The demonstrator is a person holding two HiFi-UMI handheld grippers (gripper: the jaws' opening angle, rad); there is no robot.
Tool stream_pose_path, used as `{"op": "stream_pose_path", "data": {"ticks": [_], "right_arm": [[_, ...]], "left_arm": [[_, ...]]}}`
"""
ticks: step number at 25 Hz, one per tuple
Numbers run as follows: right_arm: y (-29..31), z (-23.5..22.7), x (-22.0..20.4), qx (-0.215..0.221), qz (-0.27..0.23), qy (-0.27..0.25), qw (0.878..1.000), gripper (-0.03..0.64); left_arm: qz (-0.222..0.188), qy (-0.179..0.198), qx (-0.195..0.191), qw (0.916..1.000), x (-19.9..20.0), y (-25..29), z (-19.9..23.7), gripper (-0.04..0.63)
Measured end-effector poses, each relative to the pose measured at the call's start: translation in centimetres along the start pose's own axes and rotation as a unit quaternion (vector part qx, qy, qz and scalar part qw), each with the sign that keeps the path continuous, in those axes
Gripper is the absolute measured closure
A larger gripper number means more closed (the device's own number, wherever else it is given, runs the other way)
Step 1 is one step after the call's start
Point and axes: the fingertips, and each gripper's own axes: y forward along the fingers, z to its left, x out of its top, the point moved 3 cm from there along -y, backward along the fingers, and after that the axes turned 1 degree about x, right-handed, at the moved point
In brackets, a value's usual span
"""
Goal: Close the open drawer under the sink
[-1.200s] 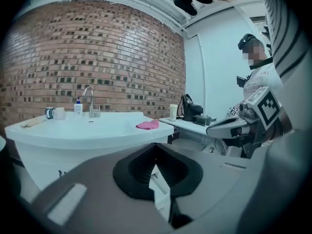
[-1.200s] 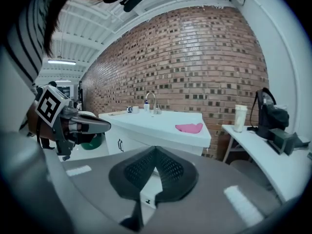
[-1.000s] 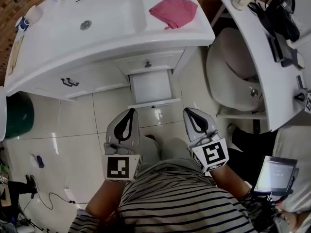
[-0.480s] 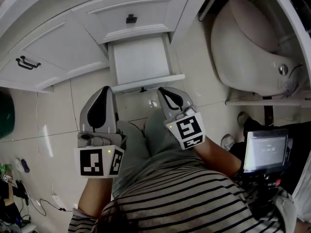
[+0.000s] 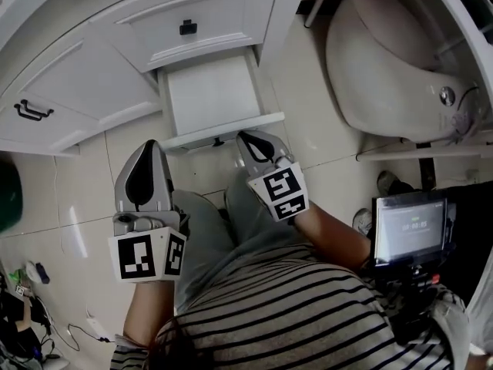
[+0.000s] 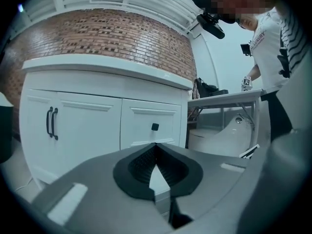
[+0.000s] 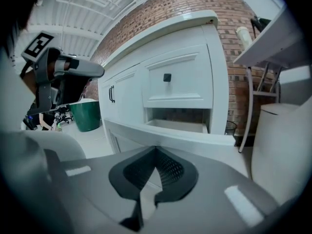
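Both closed, left claw (image 5: 145,146) behind right claw (image 5: 249,137)

Nothing can be read for certain. The small screen (image 5: 408,226) at the head view's right shows a row of pale digits, too blurred to make out. The left gripper (image 5: 146,151) and right gripper (image 5: 252,139) carry black-and-white square markers (image 5: 140,257) (patterns only, no letters). Red print on a white shirt (image 6: 265,38) is too small to read.
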Motion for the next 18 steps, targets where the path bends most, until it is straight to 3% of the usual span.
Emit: {"op": "stream_pose_path", "data": {"ticks": [18], "right_arm": [[5.3,-3.5,2.4,-0.024,-0.021,-0.020,0.999,0.619]], "left_arm": [[0.006,0.006,0.014,0.9999,-0.8,0.8,0.5,0.580]]}}
